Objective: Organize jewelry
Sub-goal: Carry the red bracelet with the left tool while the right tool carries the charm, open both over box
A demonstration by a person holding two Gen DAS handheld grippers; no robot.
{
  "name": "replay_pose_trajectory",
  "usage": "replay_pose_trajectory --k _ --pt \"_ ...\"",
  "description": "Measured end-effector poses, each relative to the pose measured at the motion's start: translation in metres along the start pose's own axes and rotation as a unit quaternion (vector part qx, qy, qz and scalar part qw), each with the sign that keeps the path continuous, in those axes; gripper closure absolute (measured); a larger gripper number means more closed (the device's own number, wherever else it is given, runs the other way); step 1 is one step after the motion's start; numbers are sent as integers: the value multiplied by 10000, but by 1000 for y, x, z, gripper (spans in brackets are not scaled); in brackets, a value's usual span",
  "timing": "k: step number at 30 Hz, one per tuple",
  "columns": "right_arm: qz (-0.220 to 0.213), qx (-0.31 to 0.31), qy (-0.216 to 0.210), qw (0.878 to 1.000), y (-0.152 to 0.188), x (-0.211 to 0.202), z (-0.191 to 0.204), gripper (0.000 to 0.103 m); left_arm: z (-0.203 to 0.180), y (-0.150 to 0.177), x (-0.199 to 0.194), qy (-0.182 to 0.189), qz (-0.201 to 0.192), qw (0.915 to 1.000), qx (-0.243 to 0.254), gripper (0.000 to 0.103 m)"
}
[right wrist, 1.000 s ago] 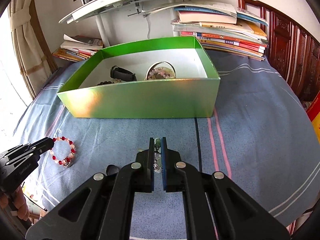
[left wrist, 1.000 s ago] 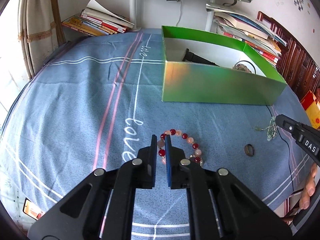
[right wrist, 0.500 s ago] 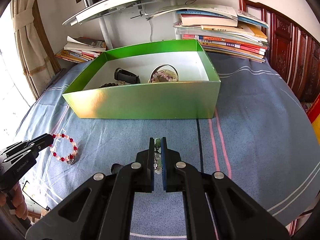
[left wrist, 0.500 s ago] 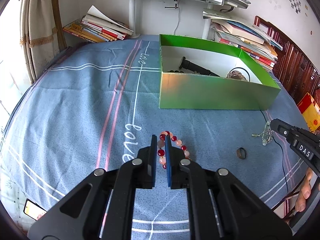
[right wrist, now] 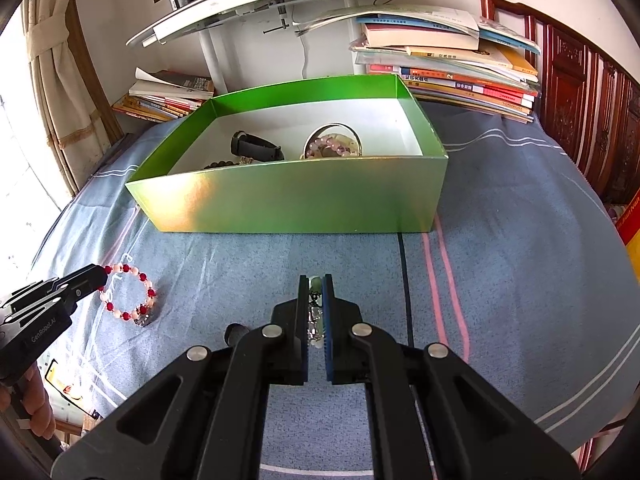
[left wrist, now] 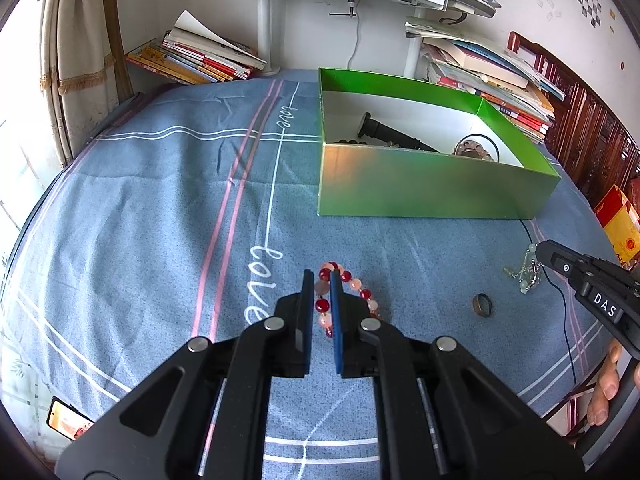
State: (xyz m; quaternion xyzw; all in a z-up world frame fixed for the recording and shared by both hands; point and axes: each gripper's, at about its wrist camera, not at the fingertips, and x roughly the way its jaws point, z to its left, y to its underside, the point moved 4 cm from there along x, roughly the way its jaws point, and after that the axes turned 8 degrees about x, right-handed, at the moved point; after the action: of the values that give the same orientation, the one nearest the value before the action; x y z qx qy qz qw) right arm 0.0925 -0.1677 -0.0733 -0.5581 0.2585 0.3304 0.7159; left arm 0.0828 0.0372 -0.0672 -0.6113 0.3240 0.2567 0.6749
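My left gripper (left wrist: 320, 278) is shut on a red and pink bead bracelet (left wrist: 352, 286) and holds it above the blue cloth; it also shows in the right wrist view (right wrist: 128, 294). My right gripper (right wrist: 316, 280) is shut on a pale green and silver beaded necklace (right wrist: 315, 312), which hangs from it in the left wrist view (left wrist: 526, 270). The green box (right wrist: 296, 196) stands ahead, holding a black watch (right wrist: 256, 148), dark beads and a pale bead bracelet (right wrist: 332, 146).
A small dark ring (left wrist: 481, 304) lies on the cloth between the grippers. Book stacks (right wrist: 448, 68) line the wall behind the box. A white stand's post (left wrist: 270, 32) rises at the back. A phone (left wrist: 68, 424) lies at the near left edge.
Both grippers have risen with their jewelry, so the box's inside shows more. The bracelet now hangs clear of the cloth.
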Motion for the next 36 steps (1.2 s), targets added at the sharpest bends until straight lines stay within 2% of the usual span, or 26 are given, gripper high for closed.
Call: replay_pose_trajectory --k 9,15,20,23,26,29,36 --pt "38 8 21 10000 0 3 0 97 -1 0 3 3 56 10000 12 95" --pt "-171 -85 -45 9998 -15 -13 6 97 0 -10 -4 92 -18 10000 33 95" --pt "-655 -208 -287 9972 -52 -42 18 97 -3 -56 -32 280 -511 9979 280 95" --pt "-919 -277 -272 9950 -83 -49 25 97 -5 -91 -39 302 -707 9963 396 95" --pt "-920 -271 -336 9948 -107 -38 31 97 -5 -124 -35 408 -776 9954 391 95" --pt "-737 -252 -293 9965 -124 -9 35 97 -7 -149 -14 343 -740 9958 410 95" --pt "-242 -265 -112 9993 -122 51 41 97 -19 -155 53 272 -226 9983 463 95"
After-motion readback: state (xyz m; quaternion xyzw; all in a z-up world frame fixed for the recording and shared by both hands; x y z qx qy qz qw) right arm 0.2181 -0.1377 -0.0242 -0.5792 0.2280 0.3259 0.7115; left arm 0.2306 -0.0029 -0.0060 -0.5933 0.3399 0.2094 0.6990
